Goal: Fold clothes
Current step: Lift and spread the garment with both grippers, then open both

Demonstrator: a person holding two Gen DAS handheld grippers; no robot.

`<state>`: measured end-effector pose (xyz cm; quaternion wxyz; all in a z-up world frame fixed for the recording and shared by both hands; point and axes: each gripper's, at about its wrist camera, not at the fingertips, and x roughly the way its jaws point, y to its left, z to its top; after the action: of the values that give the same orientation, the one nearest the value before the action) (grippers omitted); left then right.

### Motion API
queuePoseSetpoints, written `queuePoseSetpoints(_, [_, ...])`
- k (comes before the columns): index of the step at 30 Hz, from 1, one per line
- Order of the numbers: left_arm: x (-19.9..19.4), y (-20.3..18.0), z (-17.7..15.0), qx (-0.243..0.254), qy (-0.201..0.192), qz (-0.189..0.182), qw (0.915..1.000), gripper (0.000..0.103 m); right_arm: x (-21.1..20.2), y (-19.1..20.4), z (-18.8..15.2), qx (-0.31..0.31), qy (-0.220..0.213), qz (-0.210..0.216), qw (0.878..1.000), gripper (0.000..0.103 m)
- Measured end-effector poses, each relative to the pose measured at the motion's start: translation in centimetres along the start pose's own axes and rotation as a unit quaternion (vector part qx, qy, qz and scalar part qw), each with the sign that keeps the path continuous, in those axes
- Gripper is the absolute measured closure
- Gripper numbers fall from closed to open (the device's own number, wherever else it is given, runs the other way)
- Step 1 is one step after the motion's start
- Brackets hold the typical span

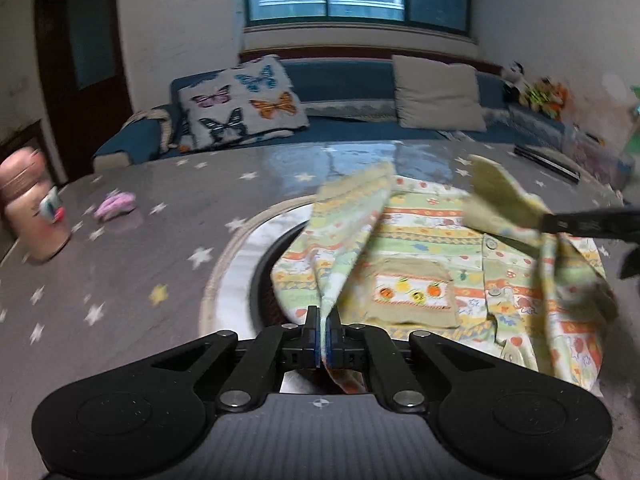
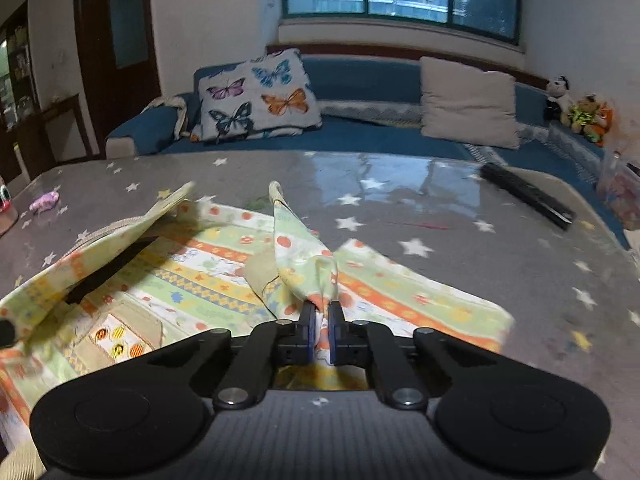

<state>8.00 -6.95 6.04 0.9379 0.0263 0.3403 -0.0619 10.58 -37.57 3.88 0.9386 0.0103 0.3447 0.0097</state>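
A small patterned shirt (image 1: pixel 424 240) with green, orange and yellow bands and a tan chest pocket (image 1: pixel 412 292) lies on the grey star-print table. My left gripper (image 1: pixel 323 320) is shut on the shirt's left edge and lifts a fold of it. My right gripper (image 2: pixel 320 312) is shut on another edge of the shirt (image 2: pixel 224 272) and holds that bunch up. The right gripper also shows in the left wrist view as a dark bar (image 1: pixel 592 222) pinching cloth. The left gripper's tip shows at the far left in the right wrist view (image 2: pixel 6 334).
A pink bottle (image 1: pixel 28 208) and a small pink item (image 1: pixel 116 205) sit at the table's left. A black remote (image 2: pixel 528 196) lies at the far right. A round hob ring (image 1: pixel 240 264) is set in the table (image 2: pixel 500 264). A blue sofa with cushions (image 2: pixel 260 96) stands behind.
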Motion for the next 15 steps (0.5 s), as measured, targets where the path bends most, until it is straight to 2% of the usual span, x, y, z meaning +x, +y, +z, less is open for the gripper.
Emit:
queuePoseSetpoints(8, [-5.6,1.9,-3.9,-0.049,0.000,-0.006,0.9988,0.101,-7.1,-5.1,-3.9,0.034,-0.024,-0.022,0.999,0.097])
queuePoseSetpoints(15, [-9.0,1.9,-8.8,-0.063,0.034,-0.015,0.9973,0.101,-12.8,-9.2,-9.4,0.078,-0.018,-0.042,0.996,0.097])
